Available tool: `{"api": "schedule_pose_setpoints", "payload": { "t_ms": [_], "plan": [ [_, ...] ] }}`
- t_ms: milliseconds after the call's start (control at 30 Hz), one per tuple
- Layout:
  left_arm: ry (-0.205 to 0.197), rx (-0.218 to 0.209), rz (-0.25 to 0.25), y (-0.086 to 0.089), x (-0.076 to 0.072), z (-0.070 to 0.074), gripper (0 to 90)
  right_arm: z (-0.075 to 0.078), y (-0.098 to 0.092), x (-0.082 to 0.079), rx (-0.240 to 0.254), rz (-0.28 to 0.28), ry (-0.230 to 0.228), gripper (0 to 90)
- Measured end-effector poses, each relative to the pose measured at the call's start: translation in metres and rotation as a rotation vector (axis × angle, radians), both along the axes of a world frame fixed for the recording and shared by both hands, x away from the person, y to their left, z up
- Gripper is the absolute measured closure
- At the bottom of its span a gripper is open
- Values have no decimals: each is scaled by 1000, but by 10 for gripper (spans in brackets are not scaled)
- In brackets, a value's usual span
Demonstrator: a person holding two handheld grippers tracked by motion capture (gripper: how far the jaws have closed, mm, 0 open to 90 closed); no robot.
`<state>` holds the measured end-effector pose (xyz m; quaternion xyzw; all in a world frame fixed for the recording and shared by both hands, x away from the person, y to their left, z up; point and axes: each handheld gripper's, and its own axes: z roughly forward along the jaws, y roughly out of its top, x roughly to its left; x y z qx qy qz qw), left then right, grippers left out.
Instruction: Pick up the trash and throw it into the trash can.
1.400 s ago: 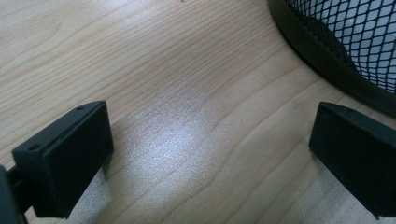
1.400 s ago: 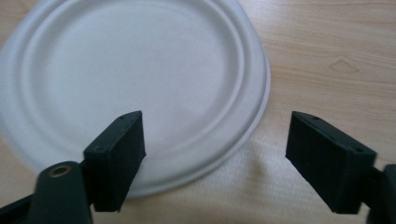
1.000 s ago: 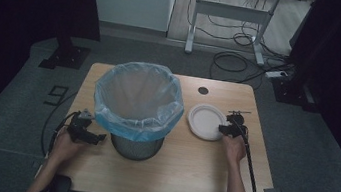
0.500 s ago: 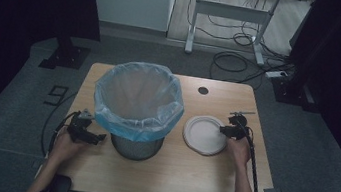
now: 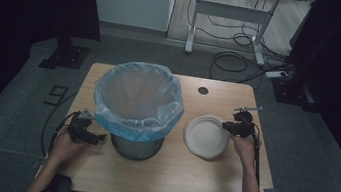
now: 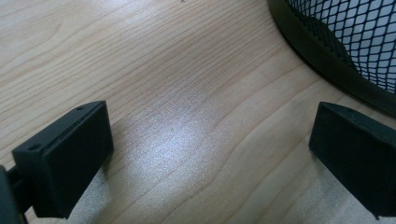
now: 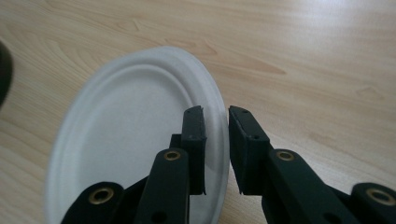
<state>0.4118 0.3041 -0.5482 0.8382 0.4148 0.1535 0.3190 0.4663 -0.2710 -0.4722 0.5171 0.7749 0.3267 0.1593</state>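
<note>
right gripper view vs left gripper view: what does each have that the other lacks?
Right gripper view: the white paper plate, its rim pinched between the right gripper's nearly closed jaws, plate tilted off the table.

Left gripper view: the base of the black mesh bin with pale liner behind the mesh, and the left gripper's jaws wide apart with nothing between them.

Both: the light wood tabletop.

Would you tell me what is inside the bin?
The bin holds a blue liner, seemingly empty; its bottom can't be made out.
</note>
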Motion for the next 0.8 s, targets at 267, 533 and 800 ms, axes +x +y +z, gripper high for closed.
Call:
{"api": "schedule_pose_setpoints", "payload": {
  "t_ms": [267,533,800],
  "plan": [
    [-1,-1,1,0,0,0,0,31,15,-7,-13,71,-35,786],
    [-1,0,0,0,0,0,0,62,27,-10,-3,135,-63,832],
    [-1,0,1,0,0,0,0,81,36,-13,-1,175,-72,854]
  ]
}}
